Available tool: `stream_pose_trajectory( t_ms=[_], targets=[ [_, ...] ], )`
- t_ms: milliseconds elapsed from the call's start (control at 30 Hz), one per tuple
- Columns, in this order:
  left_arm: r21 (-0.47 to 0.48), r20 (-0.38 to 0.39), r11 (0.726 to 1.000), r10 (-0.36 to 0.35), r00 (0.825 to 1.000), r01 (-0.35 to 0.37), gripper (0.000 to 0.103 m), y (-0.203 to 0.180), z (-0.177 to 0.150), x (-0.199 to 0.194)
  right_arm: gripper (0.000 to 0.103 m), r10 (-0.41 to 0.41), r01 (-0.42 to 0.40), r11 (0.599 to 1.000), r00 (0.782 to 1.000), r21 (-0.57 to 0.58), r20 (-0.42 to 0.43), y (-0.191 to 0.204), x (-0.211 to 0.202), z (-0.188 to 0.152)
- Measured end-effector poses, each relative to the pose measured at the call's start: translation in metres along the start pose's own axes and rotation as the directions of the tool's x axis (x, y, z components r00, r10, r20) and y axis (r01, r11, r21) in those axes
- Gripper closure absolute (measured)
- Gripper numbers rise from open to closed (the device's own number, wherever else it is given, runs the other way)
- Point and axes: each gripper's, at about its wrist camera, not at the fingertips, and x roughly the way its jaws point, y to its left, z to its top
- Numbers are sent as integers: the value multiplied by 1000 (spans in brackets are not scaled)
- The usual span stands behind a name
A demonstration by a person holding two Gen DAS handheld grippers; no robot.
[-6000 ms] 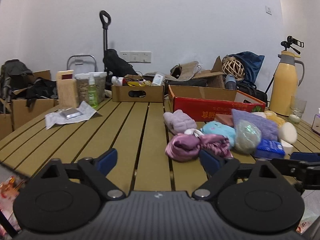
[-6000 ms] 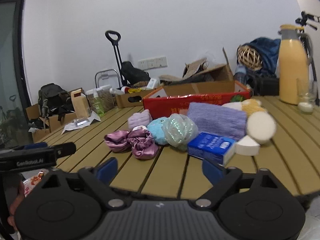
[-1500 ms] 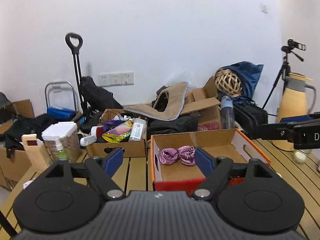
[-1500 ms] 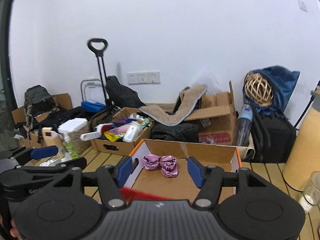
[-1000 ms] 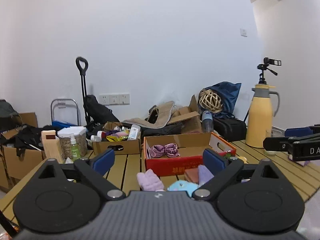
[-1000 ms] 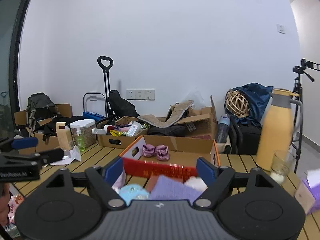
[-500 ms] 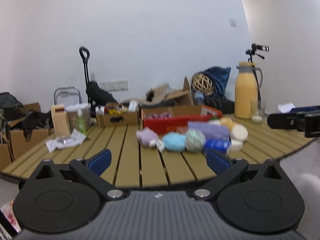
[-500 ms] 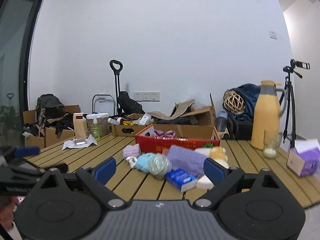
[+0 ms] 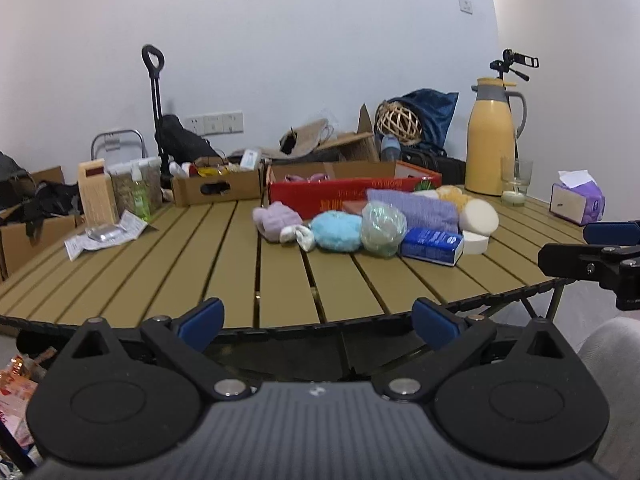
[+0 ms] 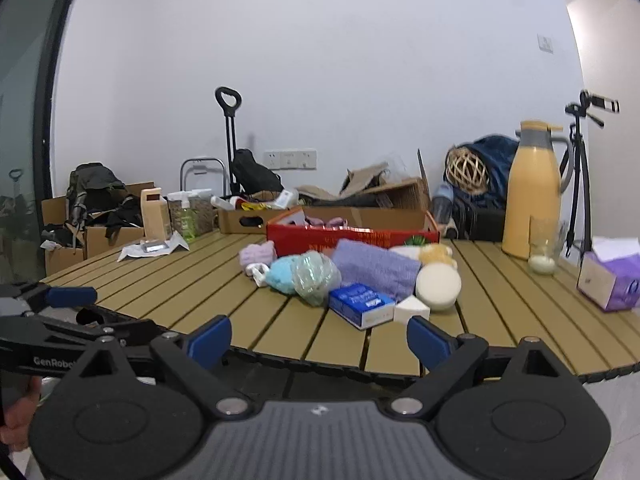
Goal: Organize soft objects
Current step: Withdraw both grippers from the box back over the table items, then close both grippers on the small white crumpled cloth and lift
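Note:
A heap of soft things lies mid-table in front of a red cardboard box (image 9: pixel 352 196): a lilac fluffy piece (image 9: pixel 276 220), a blue puff (image 9: pixel 336 230), a green mesh sponge (image 9: pixel 382 228), a purple towel (image 9: pixel 416 210) and a round white sponge (image 9: pixel 478 218). A pink satin scrunchie (image 10: pixel 324 222) peeks over the box (image 10: pixel 352 236) wall. My left gripper (image 9: pixel 316 318) hangs open before the table's near edge, with nothing between its fingers. My right gripper (image 10: pixel 319 338) is also open and empty, at the near edge facing the heap.
A small blue carton (image 10: pixel 362 304) and a white wedge (image 10: pixel 412 308) lie nearest the edge. A yellow thermos (image 10: pixel 530 192), a glass (image 10: pixel 544 248) and a purple tissue box (image 10: pixel 612 276) stand right. A brown box (image 9: pixel 216 188) and papers (image 9: pixel 108 234) lie left.
Both grippers have pulled back from the red box and sunk to the table's near edge. The heap now lies farther ahead. The right jaws have widened a little.

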Motion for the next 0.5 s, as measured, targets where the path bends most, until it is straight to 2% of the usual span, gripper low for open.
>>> stream_pose_trajectory(
  t_ms=[200, 500],
  targets=[
    [-7, -33, 1000, -5, 999, 4, 3, 2, 5, 32, 10, -19, 20, 999, 999, 31, -33, -12, 28, -5],
    [-16, -54, 1000, 26, 998, -27, 11, 15, 25, 93, 14, -58, 65, 995, 995, 79, -87, -39, 79, 1]
  ],
)
